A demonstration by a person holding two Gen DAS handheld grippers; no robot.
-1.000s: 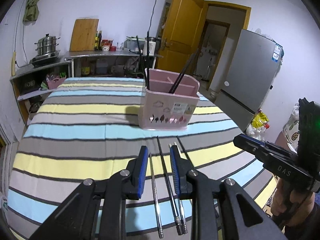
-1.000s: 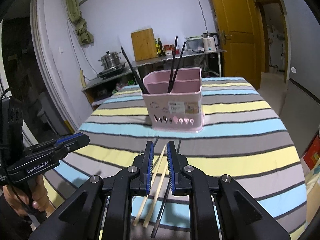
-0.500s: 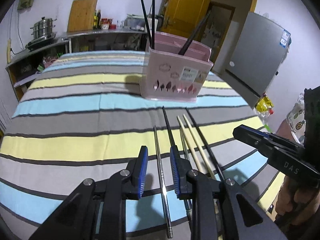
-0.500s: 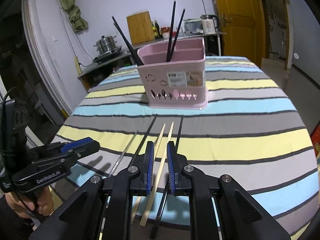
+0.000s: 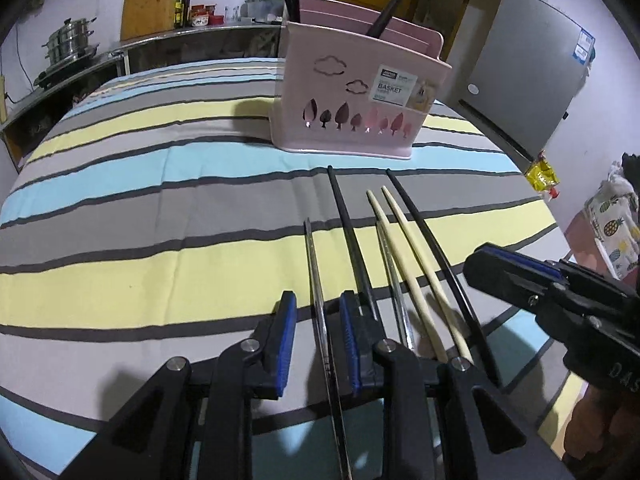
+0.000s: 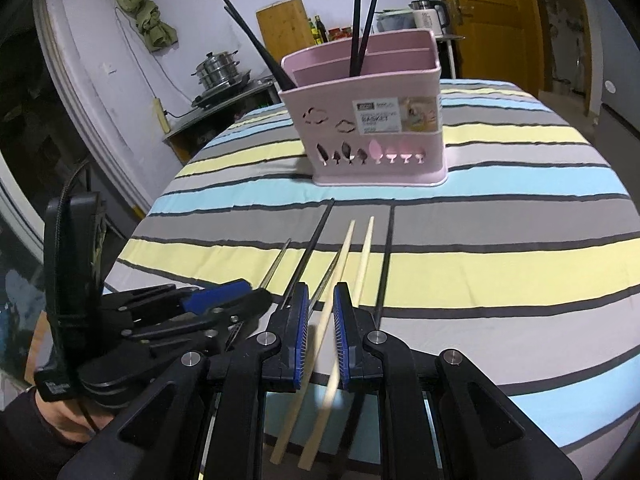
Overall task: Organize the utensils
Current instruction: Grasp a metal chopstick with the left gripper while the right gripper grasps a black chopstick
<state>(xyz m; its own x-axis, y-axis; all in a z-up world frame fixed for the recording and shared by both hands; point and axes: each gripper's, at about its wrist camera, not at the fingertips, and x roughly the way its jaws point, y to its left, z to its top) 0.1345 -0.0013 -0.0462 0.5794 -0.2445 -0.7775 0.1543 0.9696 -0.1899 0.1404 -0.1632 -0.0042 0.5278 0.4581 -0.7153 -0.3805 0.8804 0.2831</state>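
Black chopsticks [image 6: 362, 20] are already stood in the pink basket [image 6: 368, 120], upper centre. Six chopsticks [image 5: 394, 252] are left on the table [image 5: 120, 200]. Left tongs [image 5: 318, 344] and right tongs [image 6: 320, 336] are slightly spread, each straddling one, nothing pinched.

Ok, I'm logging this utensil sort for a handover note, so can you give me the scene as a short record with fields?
surface: striped tablecloth
holder: pink plastic utensil basket, upright, black chopsticks standing inside
loose on cloth: steel chopsticks, black chopsticks, pale wooden chopsticks, side by side
left gripper: jaws astride one steel chopstick, not pressing it
right gripper: jaws astride a pale wooden chopstick, not gripping
still to do: loose chopsticks not yet in basket
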